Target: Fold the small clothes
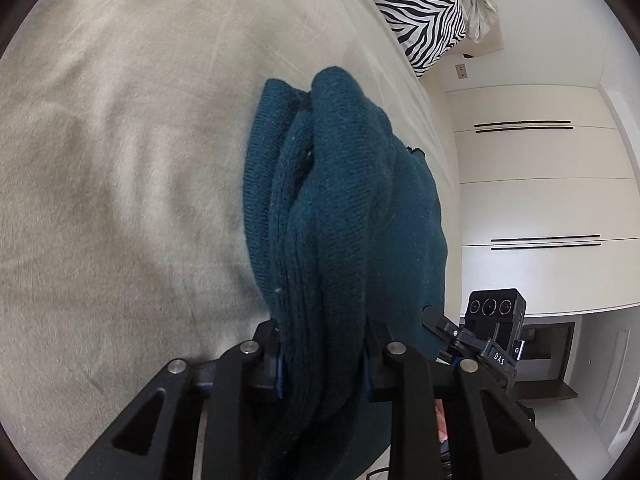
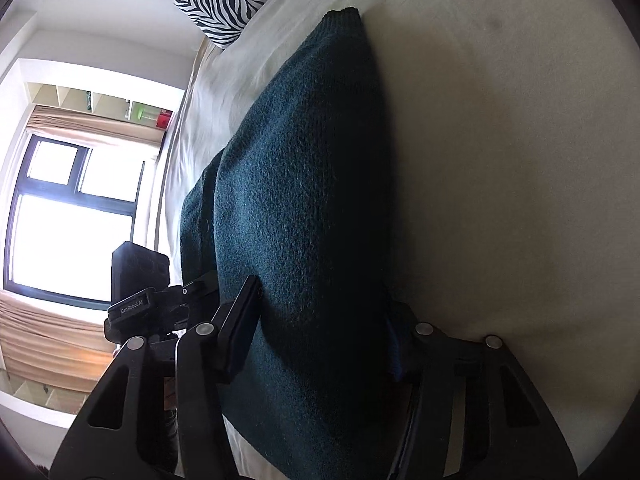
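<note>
- Centrally, a dark teal knitted garment [image 1: 340, 208] hangs in bunched vertical folds over a cream bedsheet [image 1: 120, 160]; the bedsheet serves as landmark throughout.
- Left gripper [image 1: 324, 368]: its two black jaws are drawn in against a thick gather of the knit, pinching it between them, above the bedsheet.
- Right gripper [image 2: 320, 344]: jaws set wider apart, with a broad band of the same garment [image 2: 300, 200] passing between them; both fingers press on the fabric, so it has hold of the knit.
- From the right wrist view the garment stretches away from the gripper as a long flat panel, its far ribbed edge lying against the bedsheet [image 2: 500, 160].
- Zebra-striped pillow [image 1: 416, 8] rests at the far end of the bedsheet.
- White wardrobe doors [image 1: 540, 184] stand beyond the bedsheet's edge in the left wrist view.
- Window [image 2: 68, 224] with a beige curtain [image 2: 52, 344] lies beyond the bedsheet's other edge.
</note>
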Action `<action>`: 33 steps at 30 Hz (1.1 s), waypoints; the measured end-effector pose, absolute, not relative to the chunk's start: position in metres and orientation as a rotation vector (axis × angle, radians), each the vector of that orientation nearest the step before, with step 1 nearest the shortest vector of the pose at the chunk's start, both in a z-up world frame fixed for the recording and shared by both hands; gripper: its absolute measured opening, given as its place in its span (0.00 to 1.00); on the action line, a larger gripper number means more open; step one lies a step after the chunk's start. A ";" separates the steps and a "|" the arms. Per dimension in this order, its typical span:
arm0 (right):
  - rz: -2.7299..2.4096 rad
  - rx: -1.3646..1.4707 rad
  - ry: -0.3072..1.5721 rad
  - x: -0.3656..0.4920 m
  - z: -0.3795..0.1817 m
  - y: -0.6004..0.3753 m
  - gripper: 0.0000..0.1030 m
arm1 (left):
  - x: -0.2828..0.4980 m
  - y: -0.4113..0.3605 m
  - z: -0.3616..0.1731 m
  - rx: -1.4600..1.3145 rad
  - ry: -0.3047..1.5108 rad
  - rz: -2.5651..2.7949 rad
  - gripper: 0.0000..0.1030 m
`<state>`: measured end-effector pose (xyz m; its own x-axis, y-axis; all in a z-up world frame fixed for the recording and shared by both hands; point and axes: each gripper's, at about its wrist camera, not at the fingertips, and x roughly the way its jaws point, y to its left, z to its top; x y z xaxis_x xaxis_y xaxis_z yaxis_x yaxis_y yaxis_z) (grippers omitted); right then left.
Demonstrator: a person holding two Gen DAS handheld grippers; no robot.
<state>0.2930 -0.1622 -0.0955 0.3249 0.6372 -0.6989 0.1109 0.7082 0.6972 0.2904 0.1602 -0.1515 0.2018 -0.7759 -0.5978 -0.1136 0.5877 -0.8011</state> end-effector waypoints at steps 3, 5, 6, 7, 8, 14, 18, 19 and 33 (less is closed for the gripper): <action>0.359 0.670 1.190 0.289 -0.079 -0.154 0.39 | 0.287 0.164 -0.148 -0.852 1.296 -0.546 0.25; 0.348 0.630 1.174 0.286 -0.067 -0.148 0.37 | 0.287 0.165 -0.143 -0.842 1.287 -0.547 0.25; 0.347 0.616 1.164 0.284 -0.061 -0.145 0.36 | 0.286 0.166 -0.140 -0.837 1.283 -0.550 0.25; 0.350 0.607 1.155 0.283 -0.056 -0.143 0.35 | 0.286 0.167 -0.137 -0.834 1.278 -0.549 0.24; 0.355 0.606 1.147 0.281 -0.051 -0.140 0.35 | 0.284 0.170 -0.133 -0.831 1.271 -0.547 0.24; 0.421 0.621 1.100 0.271 -0.025 -0.111 0.34 | 0.273 0.193 -0.098 -0.798 1.206 -0.546 0.24; 0.477 0.637 1.078 0.272 -0.011 -0.082 0.34 | 0.269 0.223 -0.074 -0.767 1.170 -0.522 0.24; 0.489 0.634 1.077 0.274 -0.009 -0.073 0.34 | 0.268 0.230 -0.069 -0.752 1.161 -0.510 0.24; 0.427 0.792 1.185 0.318 -0.101 -0.030 0.42 | 0.271 0.295 -0.134 -0.742 1.158 -0.384 0.32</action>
<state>0.3183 -0.0303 -0.1012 0.3426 0.6747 -0.6538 0.1029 0.6648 0.7399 0.2712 0.2950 -0.1339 0.3742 -0.6275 -0.6828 -0.0951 0.7064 -0.7014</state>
